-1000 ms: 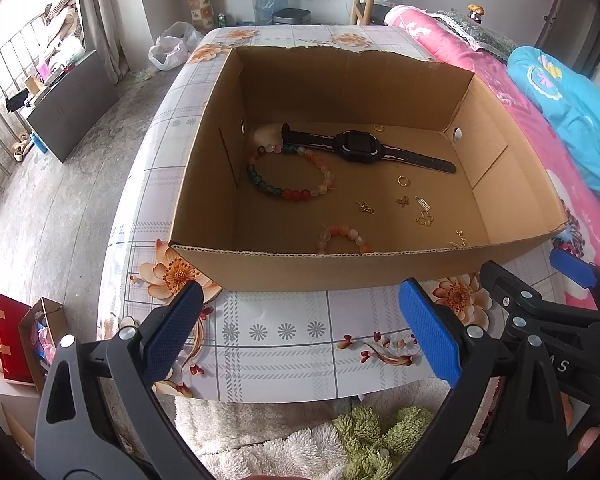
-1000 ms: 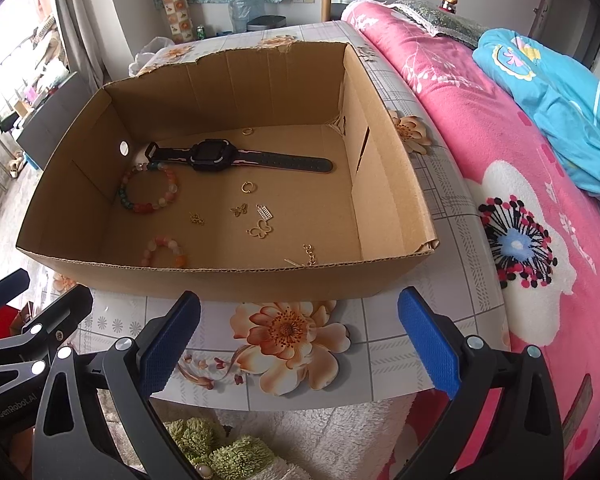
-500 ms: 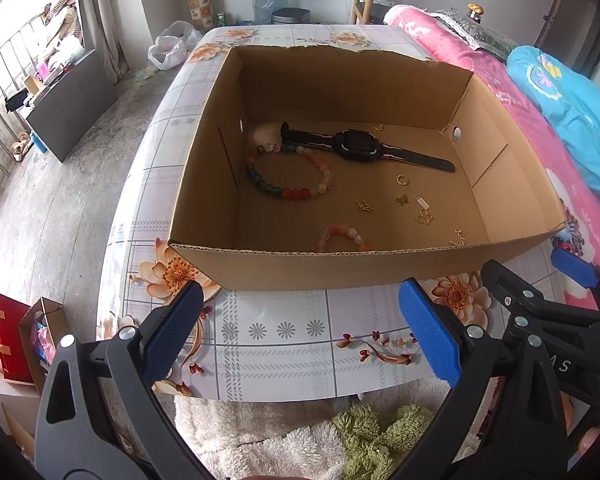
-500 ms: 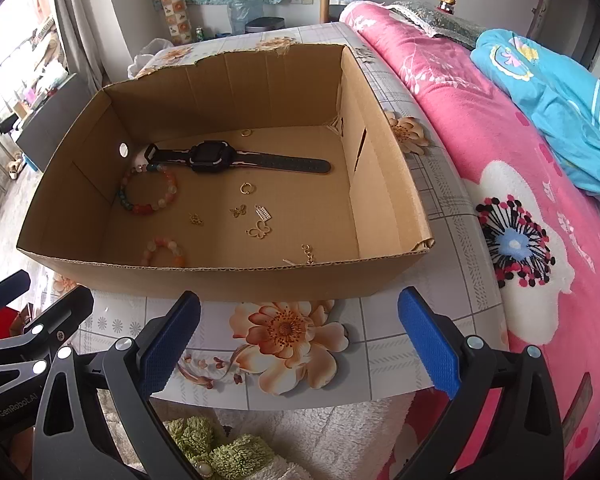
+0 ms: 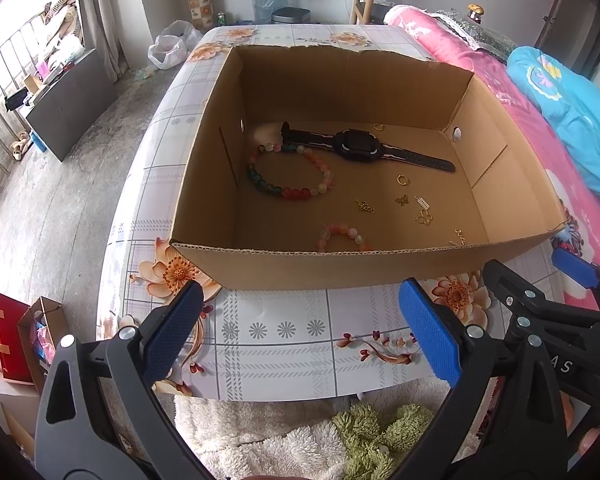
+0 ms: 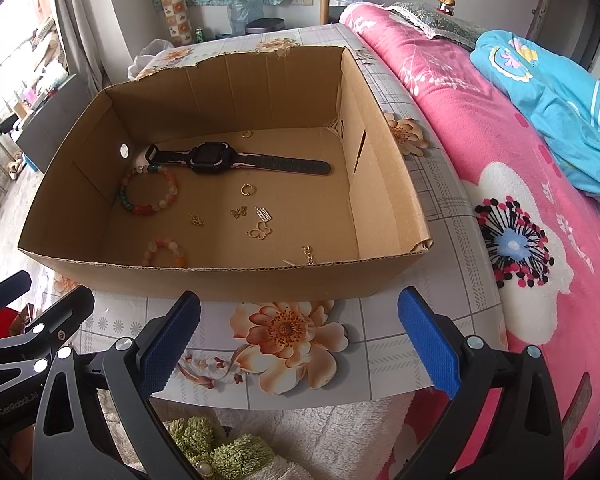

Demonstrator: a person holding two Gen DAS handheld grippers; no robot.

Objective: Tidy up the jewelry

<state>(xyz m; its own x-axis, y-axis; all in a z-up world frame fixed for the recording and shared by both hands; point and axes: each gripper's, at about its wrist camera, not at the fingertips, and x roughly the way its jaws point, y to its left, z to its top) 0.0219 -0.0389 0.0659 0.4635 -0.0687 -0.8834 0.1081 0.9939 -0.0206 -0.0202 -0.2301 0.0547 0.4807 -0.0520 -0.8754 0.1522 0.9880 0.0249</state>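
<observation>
Lying loose on the floor of the cardboard box (image 5: 380, 92), the jewelry is all in one place but not sorted: a black watch (image 5: 356, 146) stretched flat along the far side, a large ring of glassy multicoloured beads (image 5: 288, 184) touching its buckle end, a smaller pink bead bracelet (image 5: 342, 236) close under the near wall, and a scatter of tiny gold pieces, a hoop (image 5: 402, 179), butterfly charms (image 5: 423, 218) and a short chain (image 5: 458, 236), well apart from each other. Whether they were gathered into the box or wait there to be picked out, I cannot tell; the scene fits both. The box is plain corrugated card, its top edges torn ragged, and low walls leave everything easy to reach from above. It sits on a counter (image 5: 284, 332) covered in glossy floral oilcloth, hard against a pink flowered bed (image 6: 500, 184). Both tools hang short of the near edge, side by side: the left gripper (image 5: 300, 330) and the right gripper (image 6: 300, 332) each spread wide, ribbed blue pads (image 6: 428, 340) holding nothing, aimed toward the box as if the contents were being looked over.
</observation>
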